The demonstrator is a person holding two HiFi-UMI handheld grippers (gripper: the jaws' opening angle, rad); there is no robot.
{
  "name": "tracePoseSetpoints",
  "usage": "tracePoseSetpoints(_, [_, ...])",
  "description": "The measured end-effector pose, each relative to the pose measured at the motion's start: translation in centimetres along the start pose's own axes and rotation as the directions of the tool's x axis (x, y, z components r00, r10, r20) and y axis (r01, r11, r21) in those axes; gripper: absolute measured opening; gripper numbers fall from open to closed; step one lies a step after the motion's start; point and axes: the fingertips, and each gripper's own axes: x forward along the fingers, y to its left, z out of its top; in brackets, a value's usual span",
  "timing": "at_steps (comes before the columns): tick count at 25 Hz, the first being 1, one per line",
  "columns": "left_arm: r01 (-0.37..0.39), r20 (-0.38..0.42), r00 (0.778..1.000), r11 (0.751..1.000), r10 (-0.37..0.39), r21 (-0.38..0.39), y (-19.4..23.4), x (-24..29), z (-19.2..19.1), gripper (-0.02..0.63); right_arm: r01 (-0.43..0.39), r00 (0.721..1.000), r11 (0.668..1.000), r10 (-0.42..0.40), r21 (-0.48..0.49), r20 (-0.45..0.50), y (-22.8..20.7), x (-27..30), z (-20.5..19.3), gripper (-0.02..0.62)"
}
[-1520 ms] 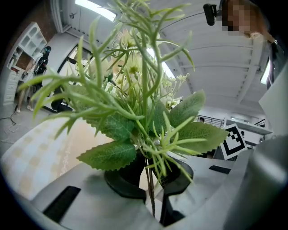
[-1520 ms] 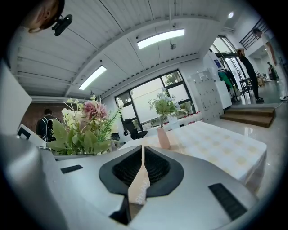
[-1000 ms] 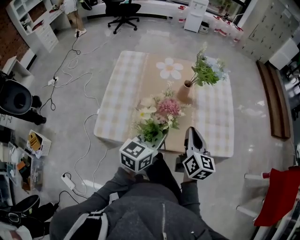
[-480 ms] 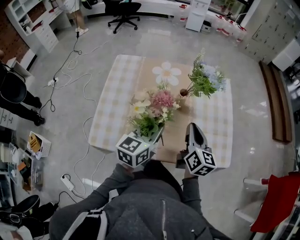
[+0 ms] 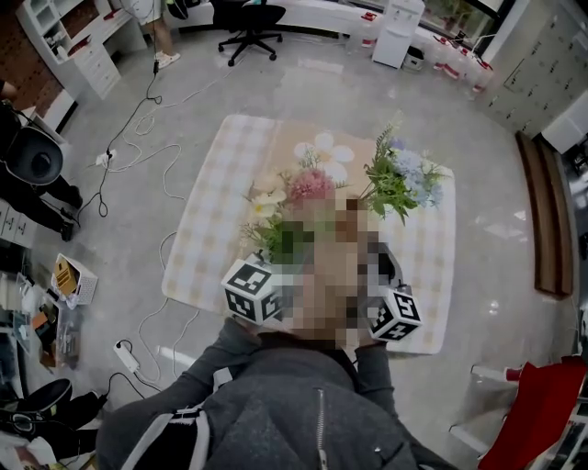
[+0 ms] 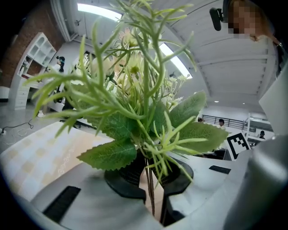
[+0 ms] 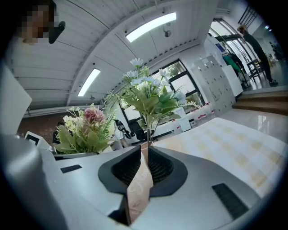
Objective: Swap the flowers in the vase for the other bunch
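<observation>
Left gripper view shows the left gripper point(image 6: 152, 179) with its jaws drawn nearly together, clamped on the thin stems point(image 6: 150, 197) of the pink and white bunch point(image 5: 296, 195). The bunch stands upright out of the jaws, and its serrated leaves spread right over them.

Beside it, the right gripper point(image 7: 145, 155) has its jaws pressed together with no flower or stem in them. A tan strip shows in the slit behind the pads; whether that is only the cloth underneath I cannot tell.

In the head view both marker cubes sit at the near edge of the table point(image 5: 207, 243), well apart from each other, and a mosaic patch covers the space between them.

Farther on, the brown vase point(image 7: 145, 148) stands upright on the tan middle of the checked cloth, in line with the right gripper's tips. It holds the blue and green bunch point(image 5: 401, 179), which leans out to the right.

Beyond the table, an office chair point(image 5: 246, 20) stands on the grey floor.
</observation>
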Motion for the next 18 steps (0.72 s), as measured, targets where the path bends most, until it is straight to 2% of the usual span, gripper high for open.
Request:
tracePoseSetpoints(5, [-0.038,-0.005,0.999,0.999,0.038,-0.02,1.6,1.4,0.6,0.043,-0.048,0.999,0.998,0.049,0.035,-0.02,0.0,1.7,0.3,0.032])
tracePoseSetpoints(7, [-0.043,-0.006,0.999,0.999,0.043,-0.023,1.9,1.8,1.2,0.043,-0.087,0.995,0.995,0.09,0.053,-0.047,0.3,2.5,0.4,0.179])
tracePoseSetpoints(8, [-0.044,-0.005,0.999,0.999,0.044,-0.02,2.0,2.0,1.5,0.043,-0.097,0.993,0.993,0.101,0.064,-0.053,0.3,2.9,0.5,0.198])
tracePoseSetpoints(13, [-0.034,-0.026,0.999,0.999,0.034,-0.008,2.4,2.5,1.7,0.043,-0.122,0.992,0.989,0.124,0.078,-0.028,-0.4,4.1,1.3,0.219])
tracePoseSetpoints(18, [-0.013,-0.041,0.999,1.0,0.013,-0.009,2.9,2.7,2.1,0.043,-0.26,0.965,0.963,0.262,0.07,-0.023,-1.1,5.2,2.2,0.221])
